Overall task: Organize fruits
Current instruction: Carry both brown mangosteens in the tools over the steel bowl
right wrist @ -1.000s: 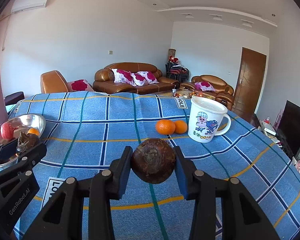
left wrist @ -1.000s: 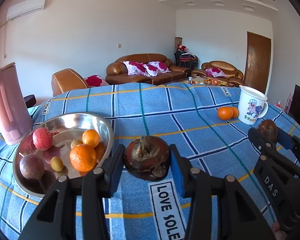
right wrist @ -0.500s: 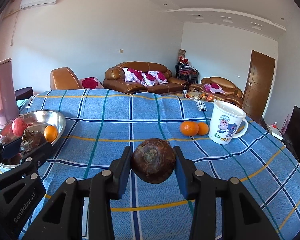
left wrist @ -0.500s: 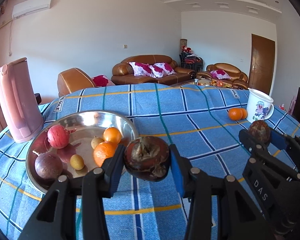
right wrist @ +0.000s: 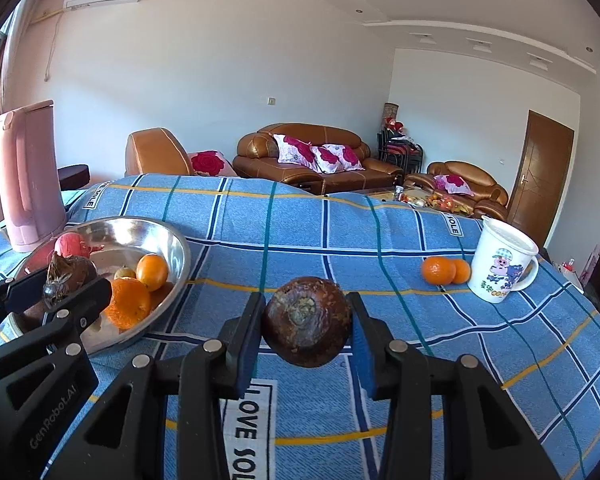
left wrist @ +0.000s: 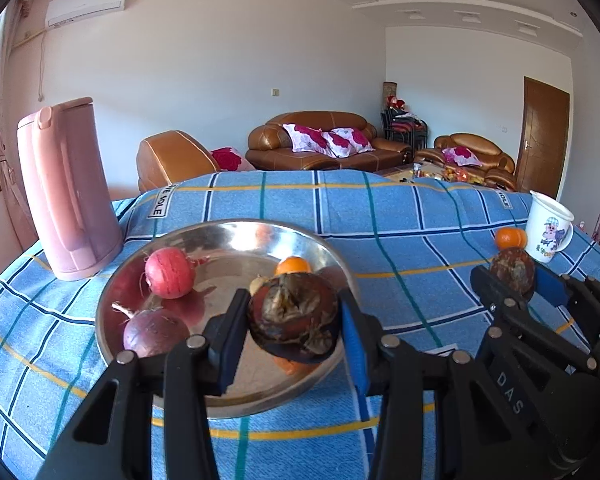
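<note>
In the left wrist view, your left gripper (left wrist: 294, 322) is clamping a dark brown fruit (left wrist: 294, 318) over the steel bowl (left wrist: 332, 252), above the red fruits (left wrist: 169, 273) and an orange (left wrist: 294, 265) inside.

In the right wrist view, your right gripper (right wrist: 306, 326) is pinching a second brown fruit (right wrist: 307, 320) above the blue cloth (right wrist: 340, 232), right of the bowl; two oranges (right wrist: 444, 271) are lying beside the mug (right wrist: 500, 266).

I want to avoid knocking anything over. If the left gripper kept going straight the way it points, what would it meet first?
Probably the steel bowl: the left gripper, shut on a dark brown fruit, points down into it. Depth is uncertain.
</note>
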Action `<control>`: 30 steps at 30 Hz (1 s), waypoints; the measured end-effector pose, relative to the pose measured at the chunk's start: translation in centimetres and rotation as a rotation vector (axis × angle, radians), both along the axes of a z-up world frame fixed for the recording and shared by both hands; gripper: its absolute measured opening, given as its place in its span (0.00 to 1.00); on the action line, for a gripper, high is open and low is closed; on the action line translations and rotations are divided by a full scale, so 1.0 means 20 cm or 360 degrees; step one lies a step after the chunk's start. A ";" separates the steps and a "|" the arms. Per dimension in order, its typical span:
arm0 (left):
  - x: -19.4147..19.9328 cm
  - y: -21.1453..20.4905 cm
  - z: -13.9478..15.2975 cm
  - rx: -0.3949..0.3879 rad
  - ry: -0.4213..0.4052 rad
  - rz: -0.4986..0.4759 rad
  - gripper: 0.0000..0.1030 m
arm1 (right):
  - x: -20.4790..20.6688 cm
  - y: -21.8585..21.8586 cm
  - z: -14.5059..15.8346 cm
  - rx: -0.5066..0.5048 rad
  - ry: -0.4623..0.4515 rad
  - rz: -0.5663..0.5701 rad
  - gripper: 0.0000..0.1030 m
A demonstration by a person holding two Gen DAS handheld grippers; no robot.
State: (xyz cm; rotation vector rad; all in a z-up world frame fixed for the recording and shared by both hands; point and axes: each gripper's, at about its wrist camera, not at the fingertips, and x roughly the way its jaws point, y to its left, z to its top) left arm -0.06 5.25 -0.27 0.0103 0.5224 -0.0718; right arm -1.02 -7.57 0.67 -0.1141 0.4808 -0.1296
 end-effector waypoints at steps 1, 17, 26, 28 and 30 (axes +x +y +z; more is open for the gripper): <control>0.01 0.03 0.00 -0.0006 0.0003 0.0012 0.44 | 0.01 0.02 0.00 -0.0003 -0.0001 0.0009 0.42; 0.14 0.41 0.01 -0.0091 0.0020 0.0208 0.44 | 0.16 0.31 0.00 0.0028 -0.0015 0.0191 0.42; 0.23 0.60 -0.02 -0.0153 0.0079 0.0311 0.44 | 0.37 0.49 -0.04 0.0100 0.0079 0.0377 0.42; 0.25 0.62 -0.03 -0.0168 0.0099 0.0320 0.44 | 0.41 0.51 -0.05 0.0127 0.0101 0.0389 0.42; 0.27 0.63 -0.04 -0.0153 0.0120 0.0340 0.44 | 0.46 0.53 -0.06 0.0167 0.0149 0.0401 0.42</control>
